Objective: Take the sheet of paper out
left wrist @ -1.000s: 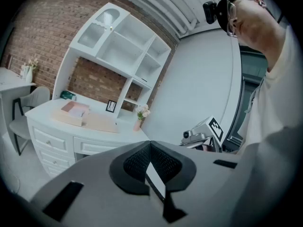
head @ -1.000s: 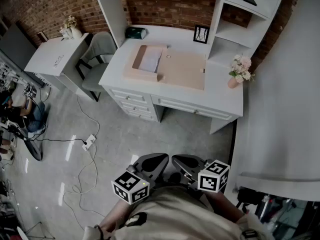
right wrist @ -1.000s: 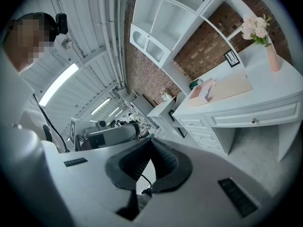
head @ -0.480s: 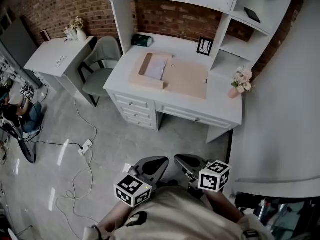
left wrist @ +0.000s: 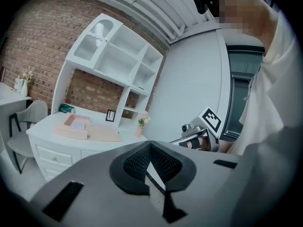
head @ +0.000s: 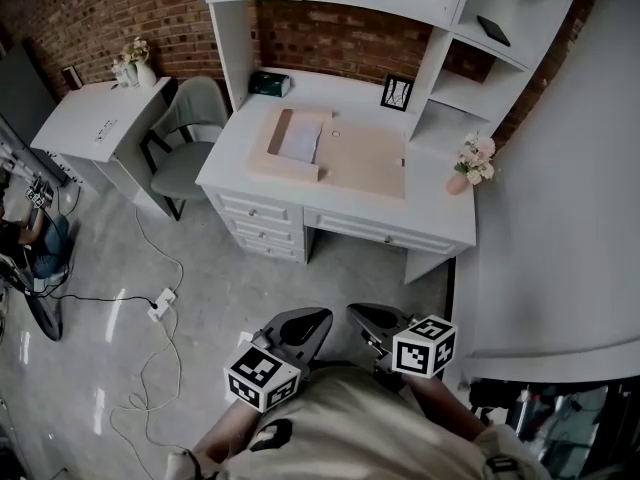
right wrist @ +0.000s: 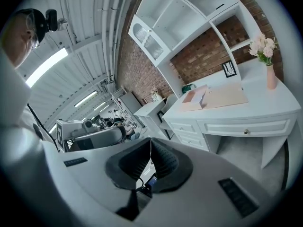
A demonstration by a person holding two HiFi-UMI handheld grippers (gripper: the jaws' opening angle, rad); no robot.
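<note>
On the white desk [head: 430, 203] lies an open tan box file [head: 365, 158]; a white sheet of paper [head: 300, 140] rests in its left tray. The same file [left wrist: 75, 125] shows small in the left gripper view, and in the right gripper view the file [right wrist: 215, 96] lies on the desk's far side. Both grippers hang close to the person's body, well back from the desk, over the floor. My left gripper [head: 322, 318] is shut and holds nothing, its tips [left wrist: 150, 143] meeting. My right gripper [head: 355, 315] is likewise shut with nothing in it, its tips [right wrist: 151, 141] touching.
A grey chair [head: 185, 138] stands left of the desk, beside a small white table [head: 95, 118]. Cables and a power strip [head: 160, 303] trail on the floor at left. The desk also carries a flower vase [head: 468, 168], a picture frame [head: 397, 92] and a green box [head: 270, 84]. A white partition [head: 570, 218] rises at right.
The head view has swung a little, so the desk sits slightly lower in it. Both grippers stay shut and close together before the person's body.
</note>
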